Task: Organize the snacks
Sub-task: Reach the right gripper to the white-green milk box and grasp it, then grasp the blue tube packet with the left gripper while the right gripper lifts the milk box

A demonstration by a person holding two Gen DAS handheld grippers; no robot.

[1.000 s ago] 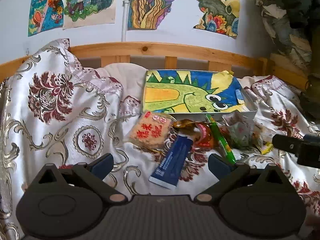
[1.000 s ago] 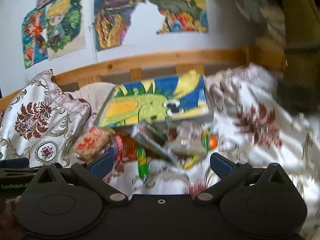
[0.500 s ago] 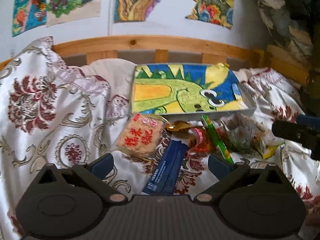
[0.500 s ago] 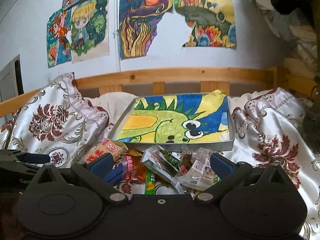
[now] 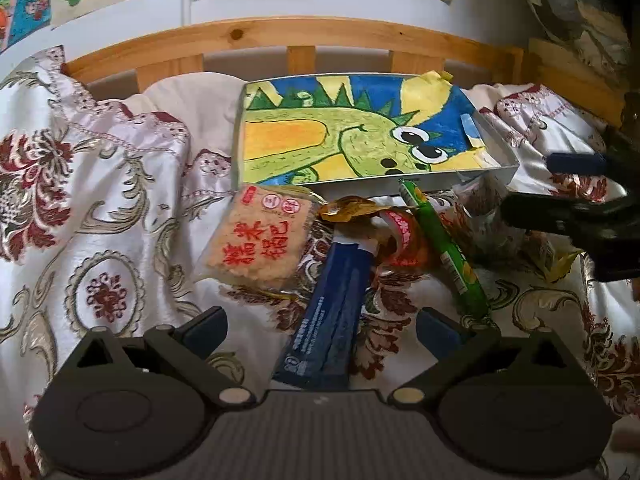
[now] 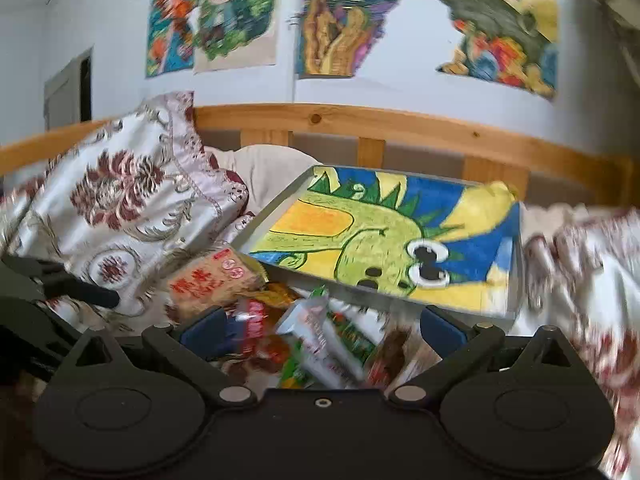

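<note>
1. Left gripper: jaws spread wide, nothing between the pads. It hangs just above the bedspread, with the near end of the blue pack lying in the gap, not touched by either finger.
2. Right gripper: jaws wide too, nothing clamped. It sits low over the snack pile; the white sachet and red wrapper show in the gap. View is blurred, so contact with the wrappers can't be told.
3. Right gripper also shows in the left view at right edge, over the right end of the pile. Left gripper shows at left edge of the right view.
4. Snacks: all in one loose pile on the bedspread, just near of the tray.
5. Rice cake, tan with red characters, is at the pile's left end, flat, touching the blue pack's far left side.
6. Blue pack runs near-to-far, far end under a gold wrapper and beside the red wrapper.
7. Green stick lies right of the red wrapper, far tip touching the tray's near wall.
8. Clear packets further right, partly under the right gripper.
9. Tray holds only a dinosaur drawing; none of the snacks are inside.
10. Far: pillow, wooden rail, posters on wall.
</note>
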